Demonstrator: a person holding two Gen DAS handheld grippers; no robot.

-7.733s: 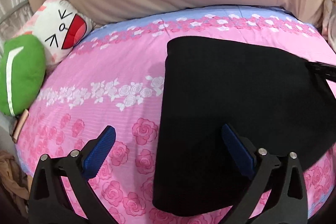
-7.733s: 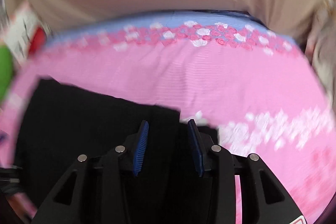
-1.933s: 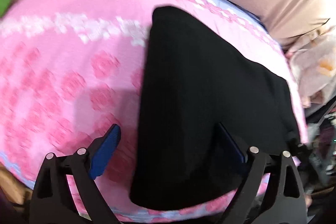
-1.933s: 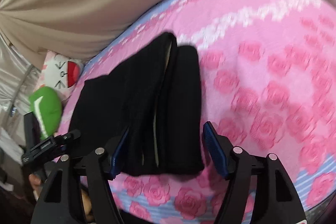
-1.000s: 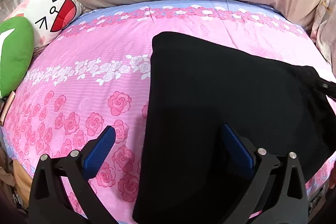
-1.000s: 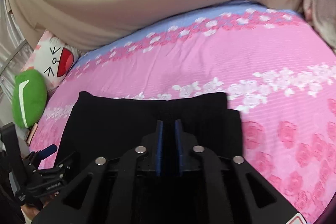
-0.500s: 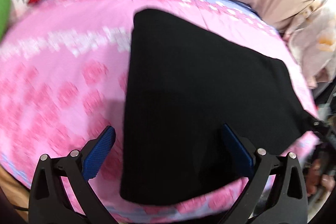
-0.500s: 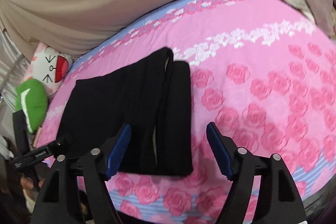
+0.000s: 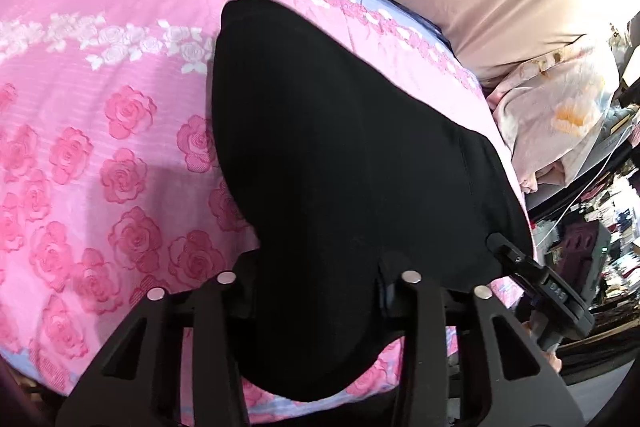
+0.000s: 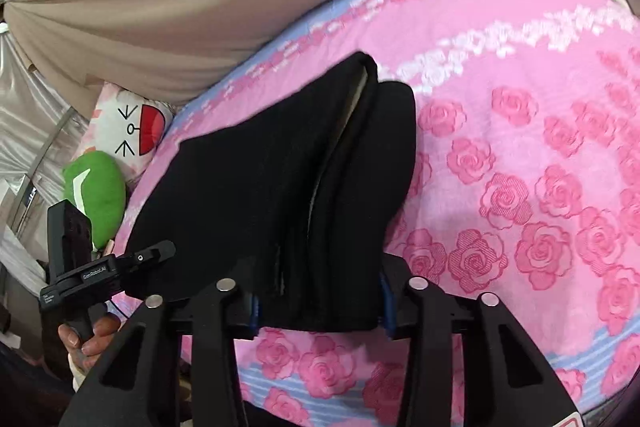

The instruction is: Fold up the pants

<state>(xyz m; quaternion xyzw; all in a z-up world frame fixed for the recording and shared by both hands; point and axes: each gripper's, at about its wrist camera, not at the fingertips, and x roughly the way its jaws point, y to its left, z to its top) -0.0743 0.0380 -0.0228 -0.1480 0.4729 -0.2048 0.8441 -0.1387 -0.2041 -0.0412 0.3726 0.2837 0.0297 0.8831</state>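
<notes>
pants (image 10: 256, 187), black, folded flat, layered edges showing at one end.

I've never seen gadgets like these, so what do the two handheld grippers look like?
Both are matte black plastic. Each gripper, left and right, has two angular fingers with cut-out slots and silver rivets. Blue ribbed pads line the right one's fingers. The left one's handle carries small white lettering.

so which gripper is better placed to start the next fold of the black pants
Probably right: the right gripper brackets the layered end of the black fabric pants, jaws just closing. The left gripper grips the flat end.
</notes>
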